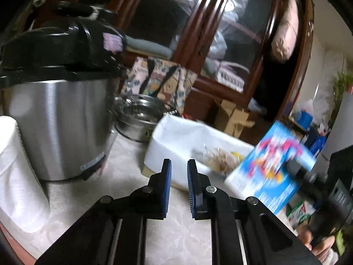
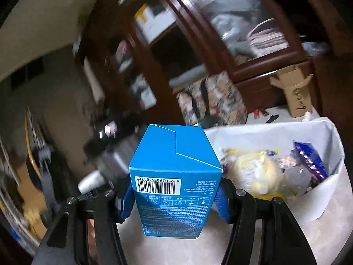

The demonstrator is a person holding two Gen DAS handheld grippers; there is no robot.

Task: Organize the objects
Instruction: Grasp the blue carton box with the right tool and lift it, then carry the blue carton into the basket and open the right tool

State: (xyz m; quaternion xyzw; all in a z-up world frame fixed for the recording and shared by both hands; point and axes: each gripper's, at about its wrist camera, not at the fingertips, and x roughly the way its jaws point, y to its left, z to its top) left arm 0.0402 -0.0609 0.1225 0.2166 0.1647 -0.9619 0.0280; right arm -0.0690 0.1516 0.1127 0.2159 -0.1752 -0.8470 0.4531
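My right gripper (image 2: 174,196) is shut on a blue carton (image 2: 174,172) with a barcode, held above the pale counter. The same carton (image 1: 271,165) shows blurred in the left wrist view, at the right, beside a white-lined bin (image 1: 187,143). In the right wrist view that bin (image 2: 331,181) sits right of the carton and holds yellow snack packs (image 2: 253,172) and a dark blue packet (image 2: 308,159). My left gripper (image 1: 179,170) hangs empty over the counter in front of the bin, jaws a narrow gap apart.
A steel cooker with a black lid (image 1: 59,114) stands at the left, a steel bowl (image 1: 136,119) behind it. A white roll (image 1: 17,172) is at the near left. A floral bag (image 1: 158,81) and a dark wood cabinet (image 1: 198,33) stand behind.
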